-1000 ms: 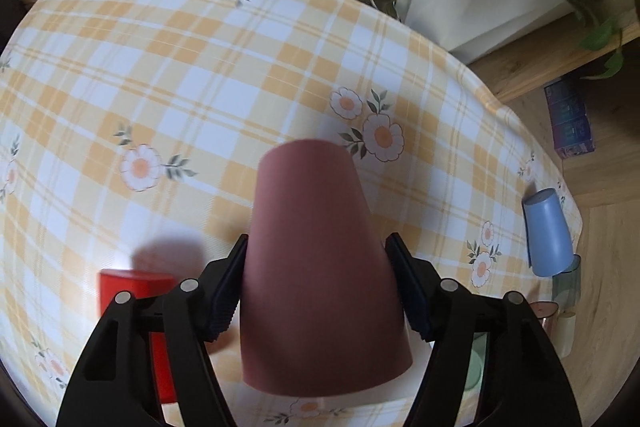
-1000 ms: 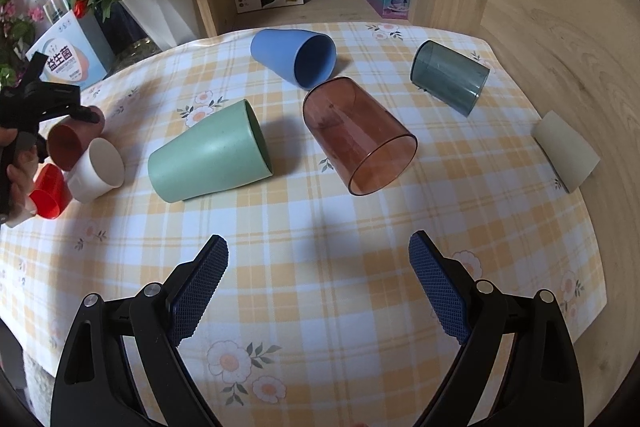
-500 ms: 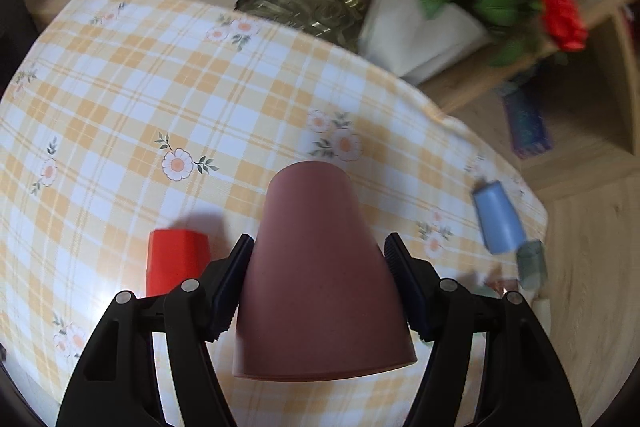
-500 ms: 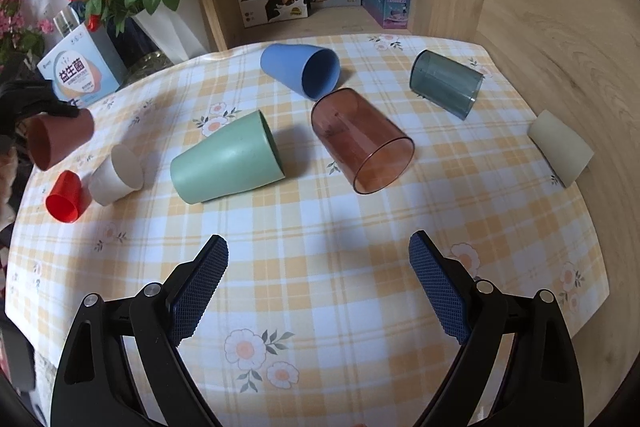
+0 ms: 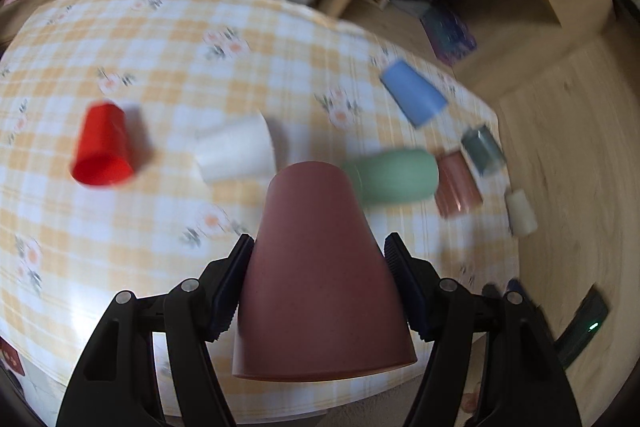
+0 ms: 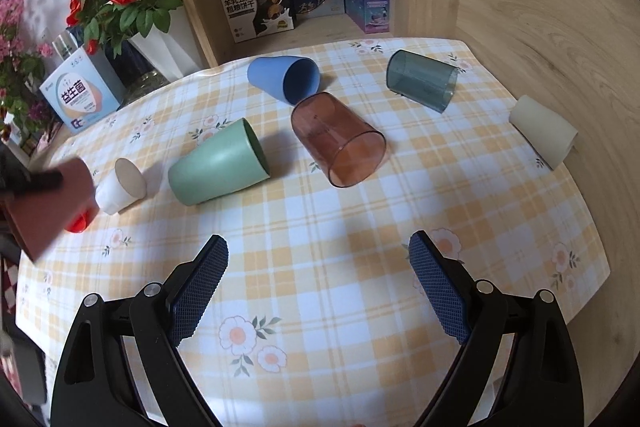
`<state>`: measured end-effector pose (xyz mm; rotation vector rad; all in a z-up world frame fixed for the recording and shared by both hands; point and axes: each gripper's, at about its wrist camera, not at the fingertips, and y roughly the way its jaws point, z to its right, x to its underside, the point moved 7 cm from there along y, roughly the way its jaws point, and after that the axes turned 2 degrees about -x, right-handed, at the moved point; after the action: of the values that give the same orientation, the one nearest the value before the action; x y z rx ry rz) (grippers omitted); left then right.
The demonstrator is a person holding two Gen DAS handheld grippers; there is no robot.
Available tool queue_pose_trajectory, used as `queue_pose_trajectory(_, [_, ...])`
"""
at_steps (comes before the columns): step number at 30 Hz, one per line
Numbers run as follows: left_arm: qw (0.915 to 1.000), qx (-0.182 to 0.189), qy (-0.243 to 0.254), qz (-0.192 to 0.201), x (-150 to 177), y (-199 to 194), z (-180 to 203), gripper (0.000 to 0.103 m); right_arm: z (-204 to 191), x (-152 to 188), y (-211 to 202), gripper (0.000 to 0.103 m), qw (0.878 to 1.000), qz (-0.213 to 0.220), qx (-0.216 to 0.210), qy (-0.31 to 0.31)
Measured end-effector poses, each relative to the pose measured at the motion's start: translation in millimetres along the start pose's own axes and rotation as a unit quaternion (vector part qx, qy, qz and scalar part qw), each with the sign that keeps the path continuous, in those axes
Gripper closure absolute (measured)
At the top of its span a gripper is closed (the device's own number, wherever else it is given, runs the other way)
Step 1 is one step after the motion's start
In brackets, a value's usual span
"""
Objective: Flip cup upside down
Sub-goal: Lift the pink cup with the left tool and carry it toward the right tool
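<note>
My left gripper point(image 5: 320, 247) is shut on a brown cup point(image 5: 320, 287), held in the air above the table's near-left edge, its closed base pointing away from the camera and its open rim toward it. The cup also shows at the far left of the right wrist view point(image 6: 52, 199), blurred. My right gripper point(image 6: 318, 255) is open and empty, above the front of the checked tablecloth point(image 6: 360, 227).
Several cups lie on their sides: red point(image 5: 102, 147), white point(image 5: 236, 151), green point(image 6: 218, 163), blue point(image 6: 284, 79), clear brown point(image 6: 340, 143), grey point(image 6: 422, 81), cream point(image 6: 544, 137). A vase of roses point(image 6: 160, 39), boxes point(image 6: 80, 99) and a wooden shelf point(image 6: 300, 15) stand behind.
My left gripper has lifted the brown cup higher and swung right, bringing the other cups into its view. The right gripper has barely moved.
</note>
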<state>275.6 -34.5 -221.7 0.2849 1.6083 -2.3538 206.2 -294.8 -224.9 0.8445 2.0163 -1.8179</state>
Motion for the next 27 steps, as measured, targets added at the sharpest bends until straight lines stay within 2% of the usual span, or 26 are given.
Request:
queue_pose_trajectory(4, [0.9996,-0.009,0.007,-0.026,32,40,17,0.038,9,4,-1,0.014,1.000,-0.004,0.007,0.002])
queue_pose_trajectory(8, [0.9989,-0.029,0.018,-0.034,46,71,29,0.038,20,5,-3,0.014,1.000,-0.003,0.016,0.007])
queue_pose_trajectory(14, [0.9965,-0.047,0.063,-0.029,61,85,48,0.039,34,8,0,0.014,0.999,-0.009,0.028,0.021])
queue_pose_trajectory(19, [0.9946,-0.037,0.063,-0.074,83,105,49,0.039,34,11,2,0.014,0.999,-0.013,0.026,0.024])
queue_pose_trajectory(27, [0.9944,-0.009,0.058,-0.088,91,106,54,0.037,28,12,2,0.014,0.999,-0.017,0.024,0.021])
